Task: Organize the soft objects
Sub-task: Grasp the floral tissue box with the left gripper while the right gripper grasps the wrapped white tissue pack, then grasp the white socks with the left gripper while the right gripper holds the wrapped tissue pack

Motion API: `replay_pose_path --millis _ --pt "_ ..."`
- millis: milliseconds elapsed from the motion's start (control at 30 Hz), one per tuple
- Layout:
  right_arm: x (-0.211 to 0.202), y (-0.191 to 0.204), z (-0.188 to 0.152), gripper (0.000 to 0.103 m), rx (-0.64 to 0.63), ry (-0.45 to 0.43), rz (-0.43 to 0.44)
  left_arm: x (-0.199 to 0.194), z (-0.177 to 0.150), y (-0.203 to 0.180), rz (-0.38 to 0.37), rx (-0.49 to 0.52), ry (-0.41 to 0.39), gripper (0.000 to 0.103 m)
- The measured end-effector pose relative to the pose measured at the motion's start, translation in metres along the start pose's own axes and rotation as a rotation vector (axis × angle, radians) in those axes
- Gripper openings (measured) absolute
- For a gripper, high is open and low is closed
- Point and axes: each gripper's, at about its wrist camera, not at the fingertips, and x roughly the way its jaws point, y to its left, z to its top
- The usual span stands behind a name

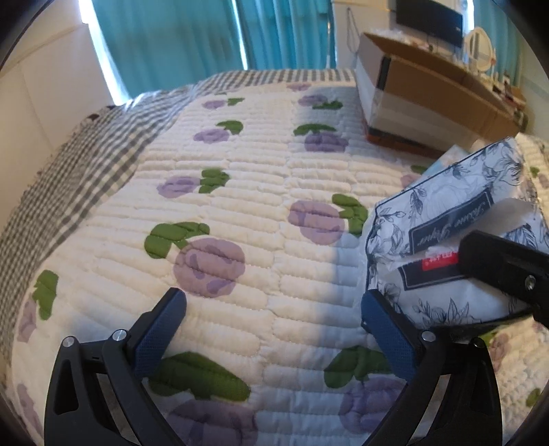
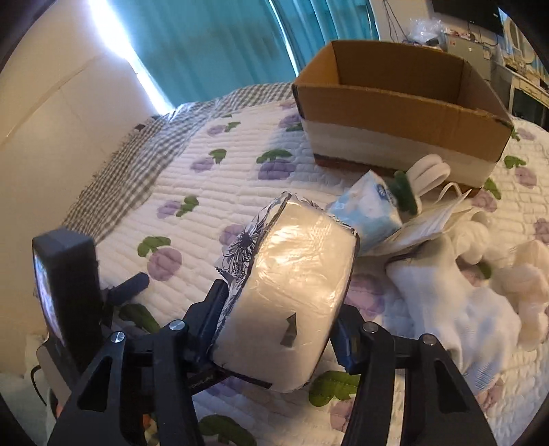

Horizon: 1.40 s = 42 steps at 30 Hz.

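Observation:
My right gripper (image 2: 278, 319) is shut on a soft tissue pack (image 2: 291, 291) with a dark floral wrapper and holds it above the quilt. The same pack (image 1: 446, 233) shows at the right of the left wrist view, with the right gripper's black finger (image 1: 504, 271) across it. My left gripper (image 1: 274, 329) is open and empty over the quilt, left of the pack. An open cardboard box (image 2: 405, 113) stands on the bed beyond; it also shows in the left wrist view (image 1: 422, 99). A blue tissue pack (image 2: 367, 209), white socks (image 2: 453, 302) and other white soft items (image 2: 429, 171) lie in front of the box.
A floral quilt (image 1: 240, 192) covers the bed, with a grey checked sheet (image 1: 92, 161) along its far left edge. Teal curtains (image 1: 178, 37) and a white wall stand behind. A desk with a monitor (image 1: 432, 17) and clutter is at the far right.

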Motion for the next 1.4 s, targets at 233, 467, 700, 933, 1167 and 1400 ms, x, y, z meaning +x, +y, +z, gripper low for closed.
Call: replay_pose_path --millis 233,467,700,933,1167,1400 --pt "-0.043 0.006 0.005 0.051 -0.068 -0.096 -0.090 -0.042 0.005 -0.006 -0.032 0.024 -0.078 0.103" --pt "-0.132 -0.022 0.008 0.051 -0.098 -0.262 -0.232 -0.087 0.013 -0.046 -0.126 0.069 -0.176 0.103" --pt "-0.195 -0.080 -0.002 0.051 -0.086 -0.352 -0.418 -0.098 0.022 -0.104 -0.245 0.083 -0.187 0.103" --pt "-0.188 -0.138 -0.014 0.047 -0.039 -0.324 -0.517 -0.067 0.020 -0.163 -0.304 0.136 -0.098 0.103" --pt "-0.160 -0.176 -0.023 0.046 -0.004 -0.261 -0.495 -0.041 0.012 -0.200 -0.366 0.191 -0.015 0.094" --pt "-0.157 -0.179 -0.026 0.046 0.009 -0.265 -0.463 -0.038 0.008 -0.207 -0.386 0.248 0.014 0.073"
